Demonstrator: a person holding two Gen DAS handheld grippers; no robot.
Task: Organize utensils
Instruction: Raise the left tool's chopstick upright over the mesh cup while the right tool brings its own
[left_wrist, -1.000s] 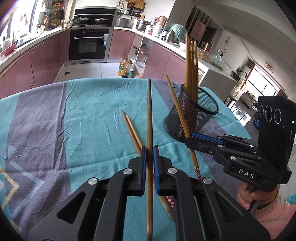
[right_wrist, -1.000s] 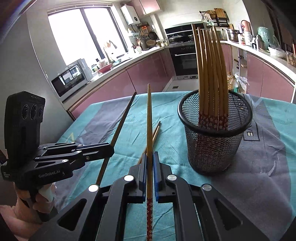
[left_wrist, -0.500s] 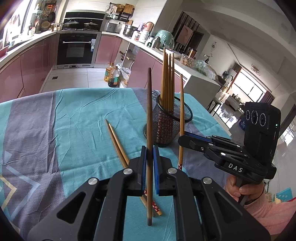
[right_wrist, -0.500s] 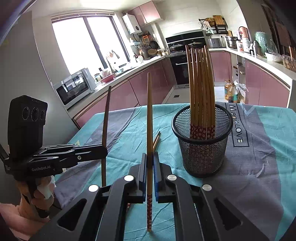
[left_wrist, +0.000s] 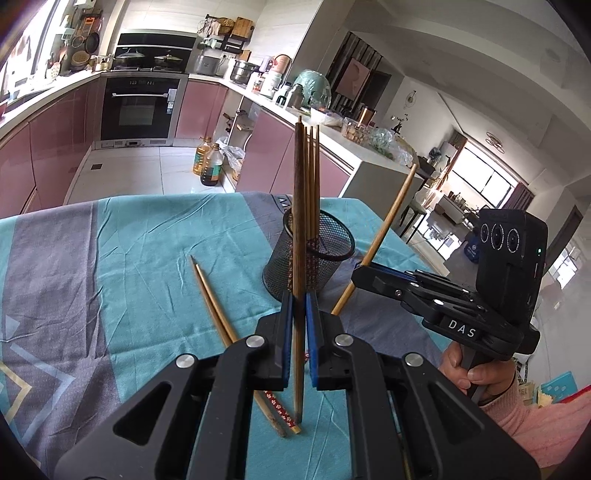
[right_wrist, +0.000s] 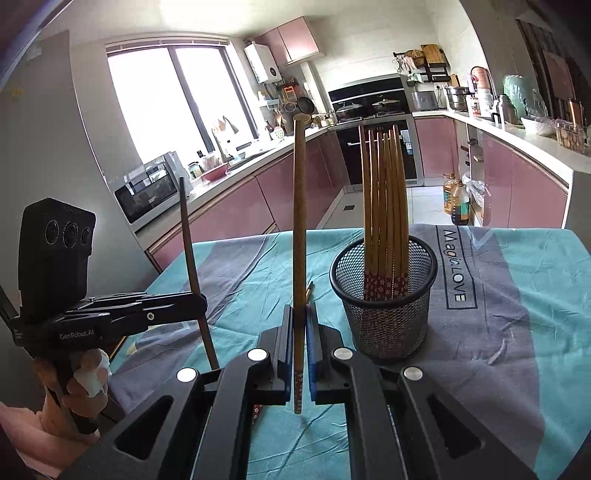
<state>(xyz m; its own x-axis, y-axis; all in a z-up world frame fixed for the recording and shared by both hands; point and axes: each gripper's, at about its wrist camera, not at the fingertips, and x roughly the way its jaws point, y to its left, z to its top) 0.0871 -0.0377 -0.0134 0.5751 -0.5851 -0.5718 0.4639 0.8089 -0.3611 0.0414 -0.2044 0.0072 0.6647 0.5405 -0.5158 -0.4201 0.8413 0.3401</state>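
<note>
Left wrist view: my left gripper (left_wrist: 298, 332) is clenched on a dark chopstick (left_wrist: 298, 229), held upright above the teal tablecloth (left_wrist: 140, 243). Just beyond it stands the mesh holder (left_wrist: 325, 254) with chopsticks inside. 2 loose chopsticks (left_wrist: 216, 314) lie on the cloth.

Right wrist view: my right gripper (right_wrist: 298, 347) grips a lighter chopstick (right_wrist: 299, 221), also upright, with the holder near on its right. I see the left gripper off to the left.

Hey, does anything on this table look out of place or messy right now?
Yes. Two loose chopsticks lie flat on the tablecloth beside the mesh holder, crossing near their ends, while the others stand inside it. Nothing looks spilled or broken.
</note>
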